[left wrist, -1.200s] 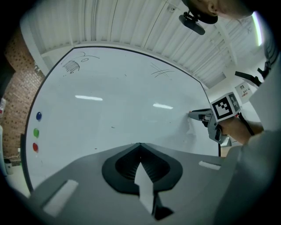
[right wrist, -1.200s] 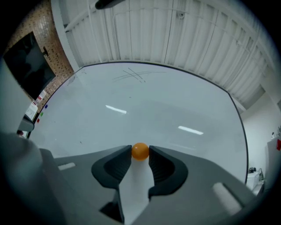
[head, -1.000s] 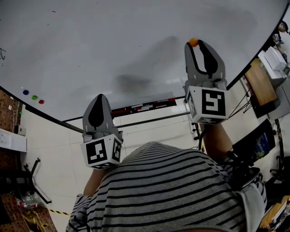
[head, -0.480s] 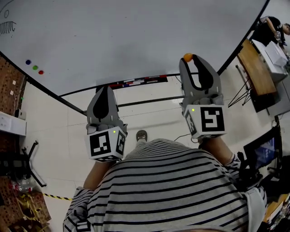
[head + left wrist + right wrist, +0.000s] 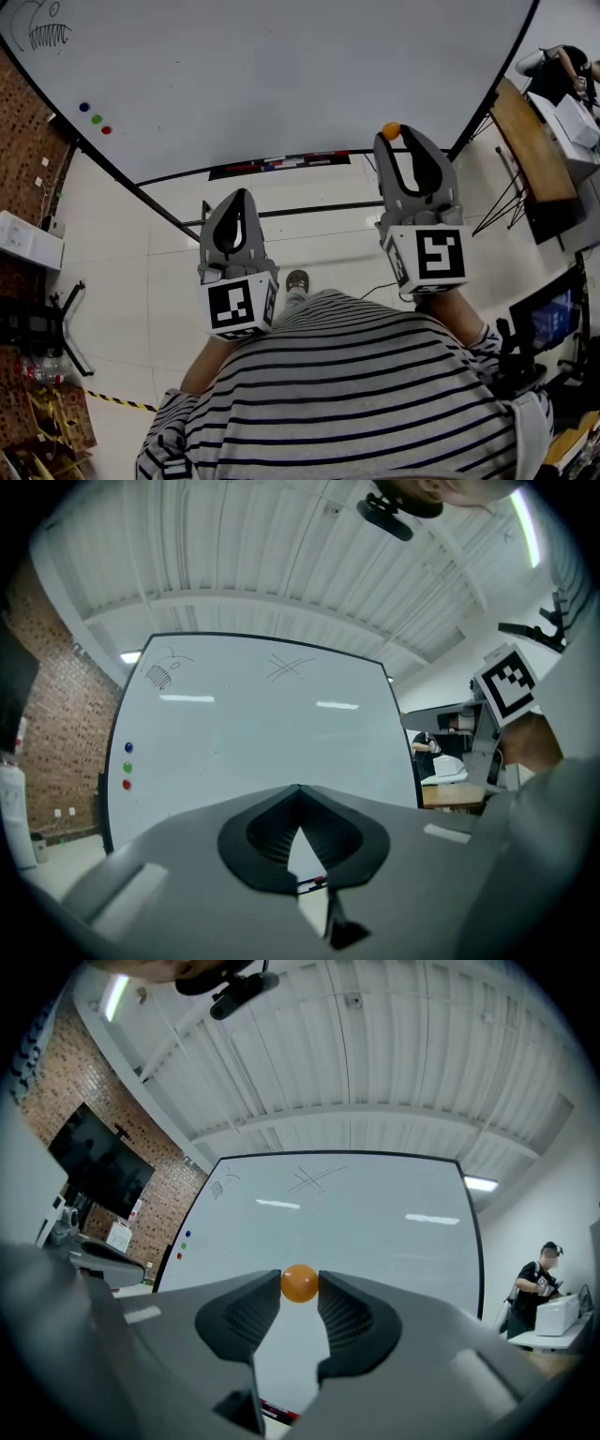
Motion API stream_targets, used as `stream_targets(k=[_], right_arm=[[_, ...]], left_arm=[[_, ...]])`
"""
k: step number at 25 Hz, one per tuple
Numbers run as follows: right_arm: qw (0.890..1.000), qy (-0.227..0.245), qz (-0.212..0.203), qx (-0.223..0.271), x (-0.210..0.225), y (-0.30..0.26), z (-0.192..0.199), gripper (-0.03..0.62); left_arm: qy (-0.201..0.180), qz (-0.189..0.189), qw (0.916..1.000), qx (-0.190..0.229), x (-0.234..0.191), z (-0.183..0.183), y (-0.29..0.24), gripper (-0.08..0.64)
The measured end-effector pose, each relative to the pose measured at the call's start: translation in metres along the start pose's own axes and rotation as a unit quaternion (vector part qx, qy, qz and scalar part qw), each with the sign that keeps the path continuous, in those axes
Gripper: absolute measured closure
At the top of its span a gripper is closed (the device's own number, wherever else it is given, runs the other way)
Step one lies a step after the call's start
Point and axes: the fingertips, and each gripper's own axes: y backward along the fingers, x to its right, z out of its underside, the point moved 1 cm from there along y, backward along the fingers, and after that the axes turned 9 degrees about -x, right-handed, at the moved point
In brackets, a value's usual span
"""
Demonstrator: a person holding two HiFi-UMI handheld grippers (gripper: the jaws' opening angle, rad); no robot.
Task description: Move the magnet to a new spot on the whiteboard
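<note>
Currently my right gripper (image 5: 395, 137) pinches the orange magnet (image 5: 300, 1283) at its jaw tips, well clear of the whiteboard (image 5: 281, 75), presumably for re-placement. My left gripper (image 5: 238, 196) is closed on nothing, idle.

Whiteboard (image 5: 281, 75) fills the upper frame. On it, upper left: blue magnet (image 5: 84, 107), green magnet (image 5: 96, 119) and red magnet (image 5: 106, 129) in a short diagonal row, scribble (image 5: 47, 36) above them. Marker tray (image 5: 279, 165) along its lower edge, centre. Pale tiled floor (image 5: 122, 244) below; shoe (image 5: 295, 279) at centre, striped tape (image 5: 122, 401) lower left.
</note>
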Motion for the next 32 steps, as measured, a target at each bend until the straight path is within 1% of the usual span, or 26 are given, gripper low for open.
stream_targets(k=[2, 5, 6, 14, 18, 21, 24, 28, 32], right_arm=[[1.0, 0.0, -0.001, 0.004, 0.001, 0.003, -0.003, 0.468], [1.0, -0.001, 0.0, 0.007, 0.002, 0.007, -0.005, 0.468], [1.0, -0.003, 0.0, 0.007, 0.003, 0.008, -0.004, 0.468], [1.0, -0.008, -0.005, 0.0, 0.004, 0.0, 0.005, 0.468], [1.0, -0.023, -0.012, -0.002, 0.002, -0.013, 0.006, 0.468], [1.0, -0.021, -0.016, -0.007, 0.005, -0.027, 0.012, 0.468], [0.999, -0.027, -0.021, -0.005, 0.005, -0.047, 0.009, 0.468], [1.0, -0.016, -0.016, -0.008, 0.01, -0.083, 0.01, 0.468], [1.0, -0.016, -0.012, 0.0, 0.01, -0.122, 0.0, 0.468]], left_arm=[[-0.006, 0.001, 1.0, 0.0, 0.004, -0.001, 0.002, 0.546], [0.014, 0.006, 0.9999, 0.006, 0.005, -0.003, 0.004, 0.545], [0.016, 0.007, 0.9998, 0.006, 0.005, -0.003, 0.004, 0.545], [0.015, 0.003, 0.9999, -0.003, 0.005, -0.002, -0.003, 0.545], [0.015, 0.0, 0.9998, -0.009, 0.0, -0.003, -0.013, 0.545], [0.014, -0.002, 0.9998, -0.013, -0.004, -0.003, -0.025, 0.545], [0.013, -0.004, 0.9998, -0.015, -0.012, -0.006, -0.041, 0.545], [0.012, -0.005, 0.9998, -0.014, -0.028, -0.015, -0.071, 0.545], [0.008, 0.001, 0.9999, -0.007, -0.047, -0.029, -0.105, 0.545]])
